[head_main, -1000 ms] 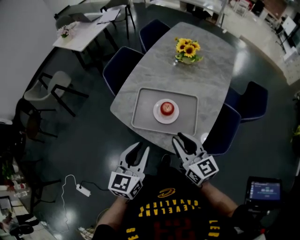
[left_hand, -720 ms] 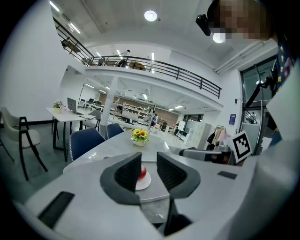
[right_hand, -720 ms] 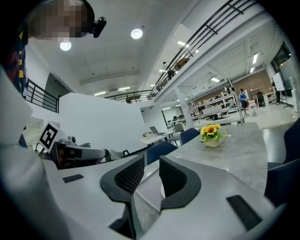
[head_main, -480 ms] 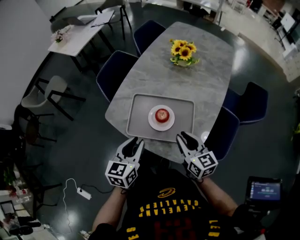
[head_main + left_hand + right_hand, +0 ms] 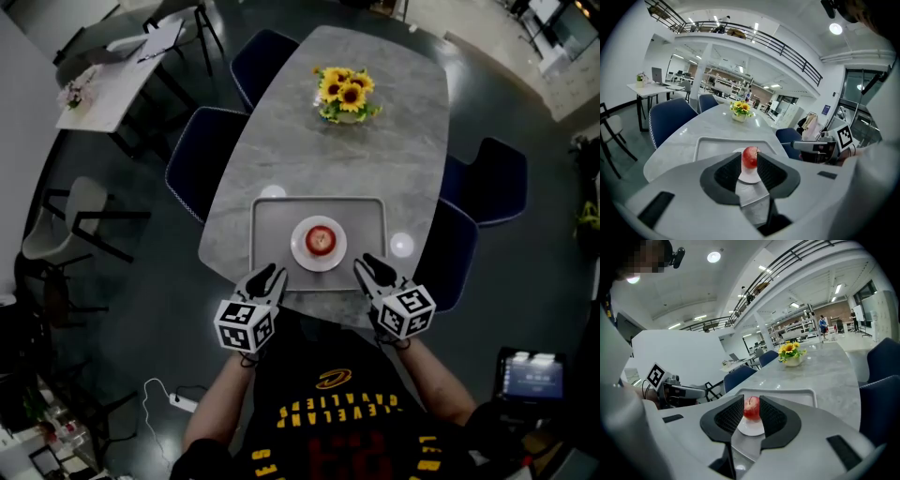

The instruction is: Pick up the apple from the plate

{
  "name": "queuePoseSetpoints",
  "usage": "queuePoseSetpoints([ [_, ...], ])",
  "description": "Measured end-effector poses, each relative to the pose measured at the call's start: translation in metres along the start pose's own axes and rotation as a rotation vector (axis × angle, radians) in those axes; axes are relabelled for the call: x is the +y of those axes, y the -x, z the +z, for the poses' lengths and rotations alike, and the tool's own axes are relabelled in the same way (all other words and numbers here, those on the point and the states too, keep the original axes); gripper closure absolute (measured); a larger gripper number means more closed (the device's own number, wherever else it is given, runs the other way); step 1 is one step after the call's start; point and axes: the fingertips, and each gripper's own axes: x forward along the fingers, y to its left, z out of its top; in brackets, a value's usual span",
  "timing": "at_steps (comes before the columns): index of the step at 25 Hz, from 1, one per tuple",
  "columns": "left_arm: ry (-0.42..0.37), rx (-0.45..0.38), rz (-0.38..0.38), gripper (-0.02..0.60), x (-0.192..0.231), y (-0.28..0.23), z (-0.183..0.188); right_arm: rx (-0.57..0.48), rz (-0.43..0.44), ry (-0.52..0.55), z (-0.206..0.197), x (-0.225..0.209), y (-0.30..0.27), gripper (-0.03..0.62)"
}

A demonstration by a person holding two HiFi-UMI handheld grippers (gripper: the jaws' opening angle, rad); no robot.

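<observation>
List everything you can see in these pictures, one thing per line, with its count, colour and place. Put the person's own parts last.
apple: one, red, on the plate
plate: one, white, middle of the tray
tray: one, grey, near end of the table
table: one, grey marbled, centre of the head view
sunflowers: one bunch, yellow, far end of the table
chairs: four, dark blue, two on each side of the table
desk: one, white, upper left
screen: one, lit, lower right
left gripper: one, grey and black, jaws apart, short of the tray
right gripper: one, grey and black, jaws apart, short of the tray
shirt: one, black with yellow print, bottom
</observation>
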Motion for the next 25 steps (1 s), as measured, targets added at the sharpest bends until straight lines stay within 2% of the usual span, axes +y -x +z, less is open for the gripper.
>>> queuePoseSetpoints([
  [7, 0.017, 0.151, -0.104, 0.491, 0.036, -0.041, -0.006, 0.068, -0.108, -0.104, -0.015, -0.022, -0.044, 0.505],
  [13, 0.032, 0.264, -0.175, 0.491, 0.052, -0.073, -0.02, 0.14, -0.227, -0.111, -0.041, -0.043, -0.058, 0.505],
  [16, 0.105, 0.323, -0.211, 0.491, 0.058, -0.087, -0.026, 0.189, -0.233, -0.165, -0.056, -0.047, -0.064, 0.505],
  [20, 0.168, 0.392, -0.236, 0.491, 0.058, -0.1, -0.035, 0.201, -0.217, -0.339, -0.073, -0.053, -0.065, 0.505],
  [25, 0.324, 0.445, -0.217, 0.491, 0.069, -0.127, -0.045, 0.216, -0.185, -0.521, -0.091, -0.074, -0.076, 0.505],
])
